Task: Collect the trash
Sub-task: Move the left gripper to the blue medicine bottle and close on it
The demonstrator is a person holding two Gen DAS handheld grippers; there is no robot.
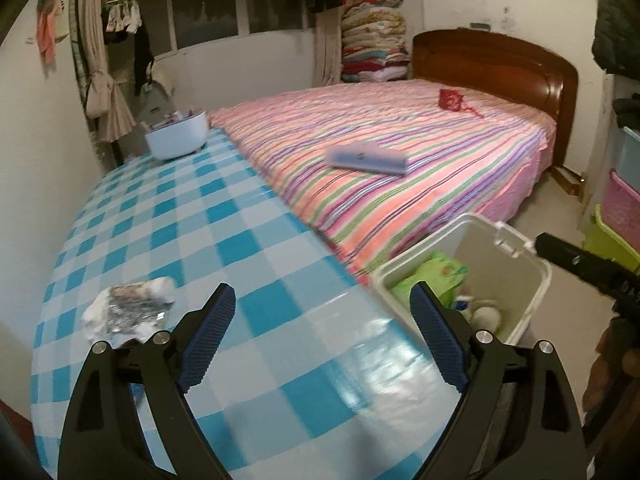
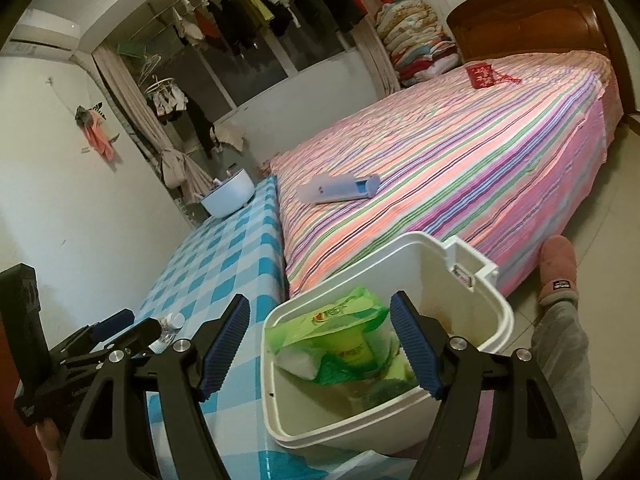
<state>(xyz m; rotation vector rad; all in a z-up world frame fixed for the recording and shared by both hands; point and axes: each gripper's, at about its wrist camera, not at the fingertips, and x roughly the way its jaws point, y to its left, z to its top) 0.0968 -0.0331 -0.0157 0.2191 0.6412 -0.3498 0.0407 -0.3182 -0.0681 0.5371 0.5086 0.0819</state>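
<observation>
A crumpled wad of white tissue and foil [image 1: 128,314] lies on the blue checked tablecloth [image 1: 168,216], just left of my left gripper [image 1: 322,336], which is open with nothing between its fingers. A white bin [image 1: 520,300] stands off the table's right edge, with a green wrapper [image 1: 434,276] and other scraps inside. In the right wrist view my right gripper [image 2: 320,346] hangs open over the bin's [image 2: 460,276] near-left rim, one finger over the cloth and one over the green wrapper [image 2: 340,328]. A small clear bottle [image 2: 168,328] lies by the left gripper [image 2: 128,325].
The striped bed [image 1: 400,208] runs along the table, carrying a pale blue case [image 1: 368,158] and a red pouch [image 1: 452,100]. A white-blue basin [image 1: 176,138] sits at the table's far end. Coloured baskets [image 1: 620,200] stand stacked at right. A person's slippered foot [image 2: 556,272] rests beside the bin.
</observation>
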